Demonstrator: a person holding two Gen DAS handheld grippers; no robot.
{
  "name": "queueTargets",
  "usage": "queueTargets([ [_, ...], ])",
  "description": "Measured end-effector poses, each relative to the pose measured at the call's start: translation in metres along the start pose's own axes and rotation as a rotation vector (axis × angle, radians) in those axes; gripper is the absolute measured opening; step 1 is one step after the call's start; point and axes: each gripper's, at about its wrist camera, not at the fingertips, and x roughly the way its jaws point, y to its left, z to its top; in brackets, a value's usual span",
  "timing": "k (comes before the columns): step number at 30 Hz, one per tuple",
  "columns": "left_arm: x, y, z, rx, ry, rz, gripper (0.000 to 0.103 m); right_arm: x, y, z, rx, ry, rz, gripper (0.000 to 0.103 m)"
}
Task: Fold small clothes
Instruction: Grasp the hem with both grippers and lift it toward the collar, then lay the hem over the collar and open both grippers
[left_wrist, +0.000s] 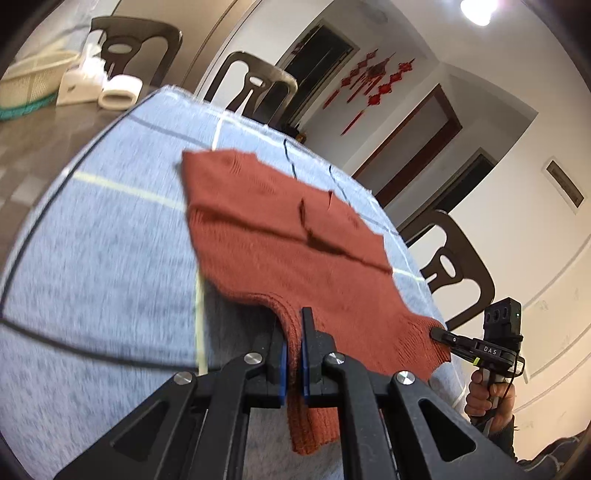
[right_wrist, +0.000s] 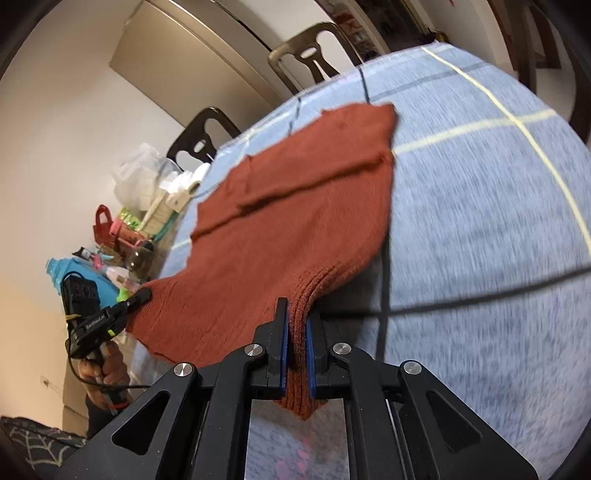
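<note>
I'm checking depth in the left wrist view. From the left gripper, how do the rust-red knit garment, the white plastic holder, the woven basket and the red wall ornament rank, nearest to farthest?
1. Rust-red knit garment: clamped in the left gripper, centre.
2. White plastic holder: on the table, upper left.
3. Woven basket: slightly beyond, far left; close call with the holder.
4. Red wall ornament: back wall, upper right.

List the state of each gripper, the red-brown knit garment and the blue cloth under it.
Left gripper: shut on the near hem of the knit garment.
Right gripper: shut on the same hem, further along.
Knit garment: near edge lifted, far part lying on the cloth.
Blue checked cloth: spread flat under the garment.
</note>
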Motion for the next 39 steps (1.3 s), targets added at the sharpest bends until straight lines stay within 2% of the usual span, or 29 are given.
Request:
queueTargets([
  [10,0.021,0.001,0.072,-0.002,-0.056,0.032,0.007,0.008,0.007,0.074,-0.009,-0.063,0.045,0.008],
  [18,0.079,0.034,0.124,-0.058,-0.013,0.085,0.007,0.048,-0.013,0.138,0.049,-0.055,0.044,0.008],
  [23,0.129,0.069,0.122,-0.147,0.089,0.11,0.007,0.094,-0.042,0.154,0.116,0.031,0.015,0.01],
  [25,0.129,0.069,0.117,-0.151,0.08,0.094,0.007,0.109,-0.053,0.152,0.151,0.089,-0.006,0.01],
  [28,0.118,0.06,0.114,-0.139,0.094,0.047,0.009,0.101,-0.052,0.146,0.123,0.084,0.028,0.017],
  [30,0.111,0.052,0.11,-0.111,0.101,0.03,0.015,0.095,-0.049,0.143,0.098,0.081,0.041,0.017],
  [32,0.11,0.047,0.105,-0.099,0.117,-0.002,0.019,0.092,-0.045,0.14,0.073,0.087,0.054,0.017],
  [35,0.12,0.042,0.099,-0.096,0.16,-0.031,0.019,0.102,-0.045,0.14,0.063,0.119,0.059,0.017],
  [37,0.126,0.042,0.101,-0.101,0.158,-0.03,0.018,0.109,-0.042,0.142,0.058,0.122,0.06,0.011],
  [39,0.125,0.045,0.109,-0.12,0.131,-0.037,0.018,0.11,-0.041,0.147,0.065,0.114,0.083,0.011],
])
